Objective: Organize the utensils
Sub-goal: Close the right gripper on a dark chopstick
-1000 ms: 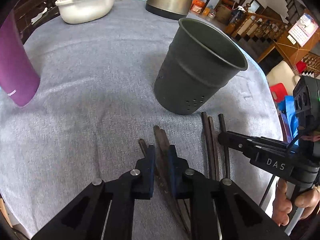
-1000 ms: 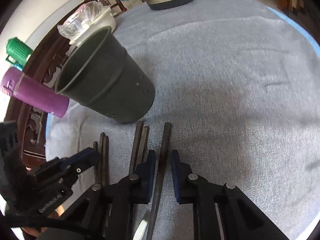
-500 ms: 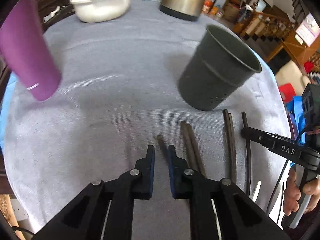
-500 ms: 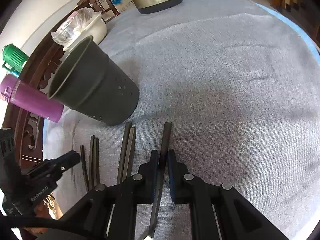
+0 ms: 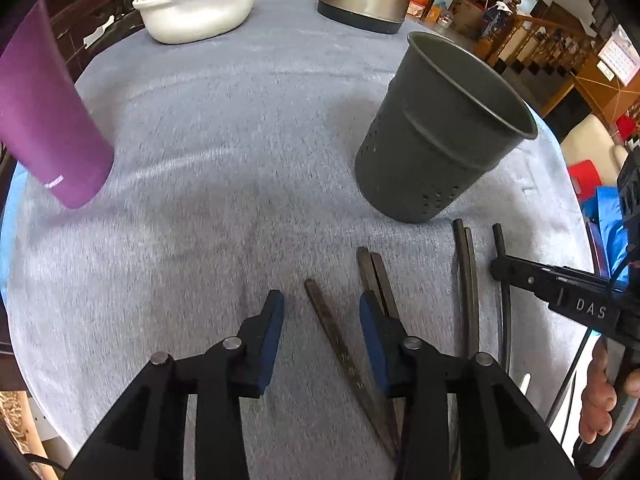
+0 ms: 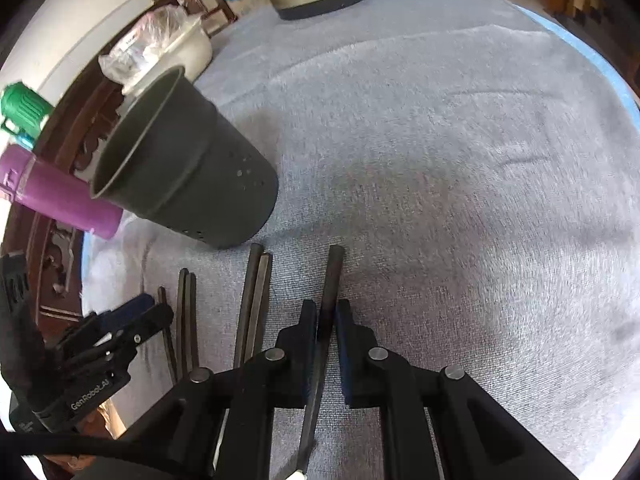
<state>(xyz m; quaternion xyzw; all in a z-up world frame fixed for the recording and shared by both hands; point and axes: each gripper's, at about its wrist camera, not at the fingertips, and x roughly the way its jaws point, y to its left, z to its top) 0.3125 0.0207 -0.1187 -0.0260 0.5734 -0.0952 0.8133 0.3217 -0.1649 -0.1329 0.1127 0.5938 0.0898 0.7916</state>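
right gripper clamps a dark chopstick on the grey cloth; dark perforated holder stands far left, more chopsticks lying near it.

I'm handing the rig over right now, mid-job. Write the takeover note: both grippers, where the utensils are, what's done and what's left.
Left gripper: open, low over the cloth, fingers astride a single chopstick, not gripping it.
Right gripper: shut on the rightmost chopstick.
Dark utensil holder: upright just beyond the sticks; what its inside shows is empty.
Other sticks: two pairs lie flat on the cloth between the grippers.
Done: one stick gripped, none in the holder.
Left: close the left gripper on its stick, drop both into the holder, then the pairs.
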